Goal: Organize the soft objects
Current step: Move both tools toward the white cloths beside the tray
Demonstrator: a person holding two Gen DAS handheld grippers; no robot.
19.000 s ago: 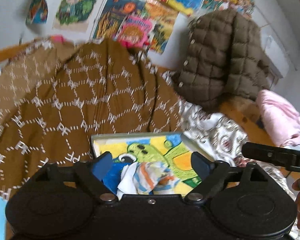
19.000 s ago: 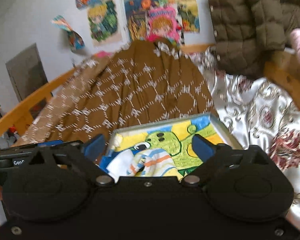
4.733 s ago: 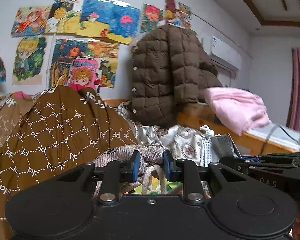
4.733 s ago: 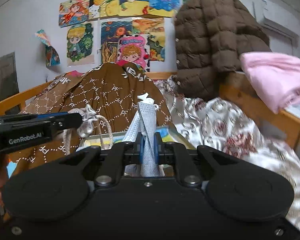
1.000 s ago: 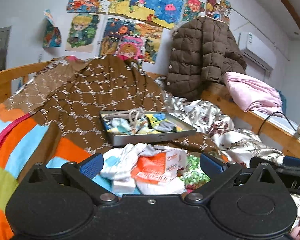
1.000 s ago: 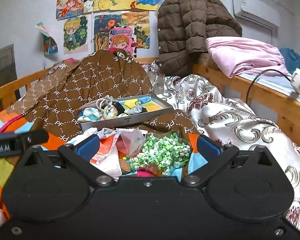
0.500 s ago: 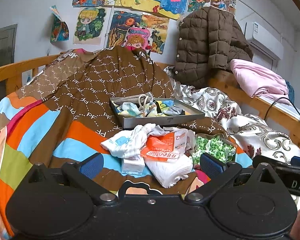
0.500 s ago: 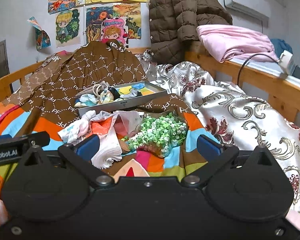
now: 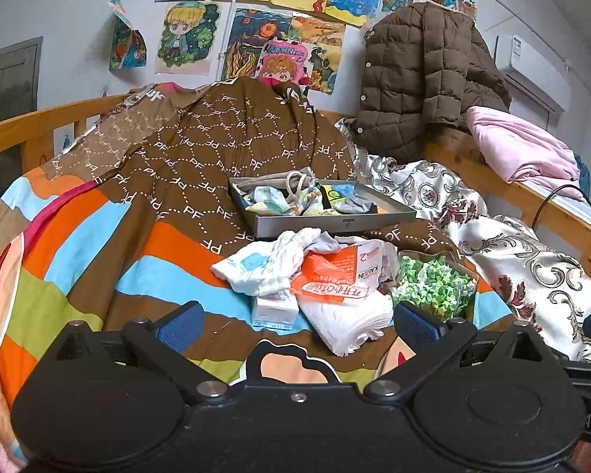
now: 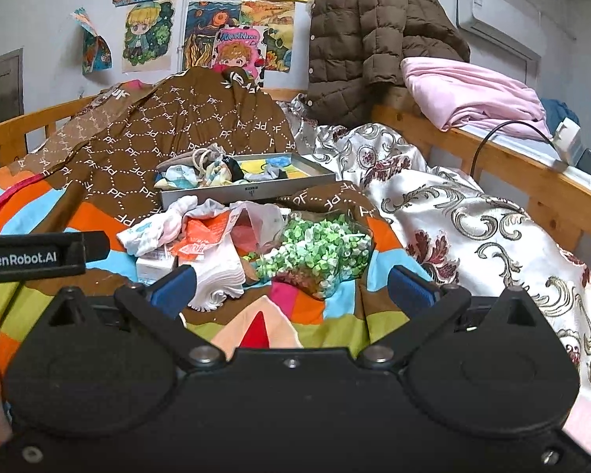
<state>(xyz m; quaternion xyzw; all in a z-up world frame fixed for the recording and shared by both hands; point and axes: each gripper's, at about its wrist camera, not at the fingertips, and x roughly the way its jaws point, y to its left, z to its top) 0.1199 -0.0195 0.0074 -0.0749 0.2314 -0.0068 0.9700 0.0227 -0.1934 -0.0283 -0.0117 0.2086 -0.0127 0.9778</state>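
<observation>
Both grippers are held low over a bed, side by side, facing a heap of soft items. The left gripper [image 9: 297, 323] has its jaws spread wide and grasps nothing; the right gripper [image 10: 291, 282] is likewise spread wide and empty.

A grey metal tray [image 9: 335, 222] sits on a brown patterned blanket [image 9: 224, 149], beyond the heap. The tray holds several small cloth items, including a drawstring pouch [image 9: 291, 183] at its far left and a dark sock [image 10: 232, 167] near the centre.

The heap lies on a striped multicolour quilt [image 9: 78, 260], just in front of the tray and apart from both grippers. It comprises a white cloth with blue print [image 9: 264, 262], an orange-and-white plastic bag [image 9: 335, 276], a stack of white tissue [image 9: 346, 319], a small white box [image 9: 274, 309] and a clear bag of green and white pieces [image 10: 319, 250].

A brown quilted jacket [image 10: 370, 31] hangs at the far end of the bed.
</observation>
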